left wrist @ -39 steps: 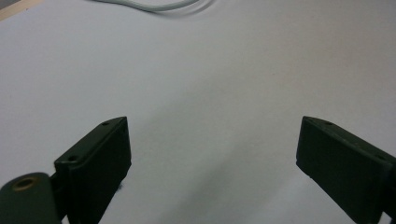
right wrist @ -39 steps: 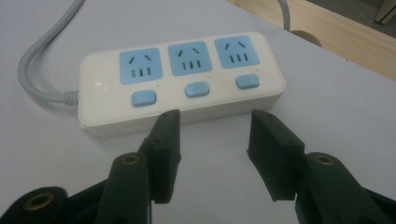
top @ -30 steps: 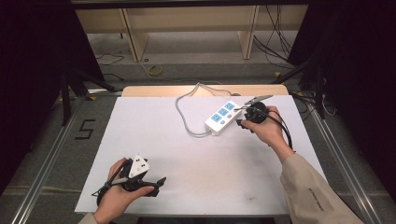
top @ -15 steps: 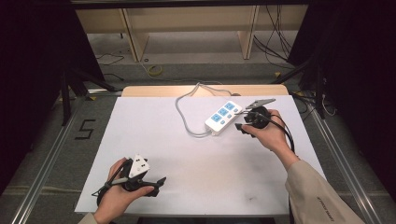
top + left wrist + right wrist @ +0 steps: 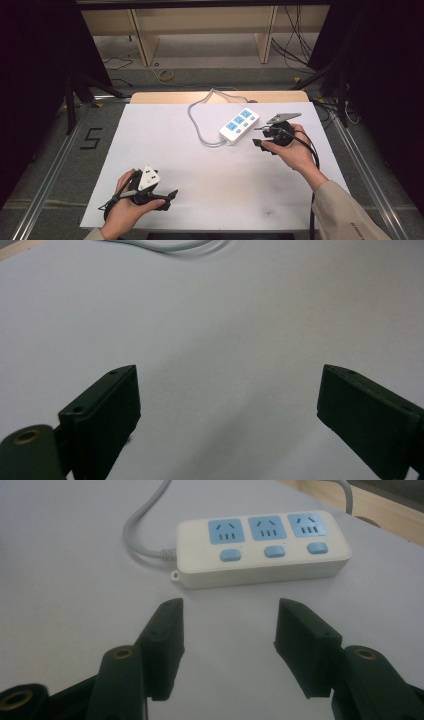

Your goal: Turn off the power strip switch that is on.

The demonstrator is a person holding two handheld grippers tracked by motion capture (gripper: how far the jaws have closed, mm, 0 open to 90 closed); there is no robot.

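Power strip (image 5: 262, 550) lies crosswise at twelve o'clock, just beyond the right tool (image 5: 227, 630), jaws wide and empty; left tool (image 5: 225, 405) is wide too, farther off.

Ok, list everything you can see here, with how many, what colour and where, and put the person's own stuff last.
Power strip: one, white with three blue sockets and three blue buttons, far right-centre of the table.
Cord: one, grey, looping from the strip off the far edge.
Table: one, white top, wooden strip at the far edge.
Shelf unit: one, pale wood, beyond the table.
Left gripper: one, black, near left corner, open.
Right gripper: one, black, just short of the strip, open.
Sleeve: one, beige, right forearm.
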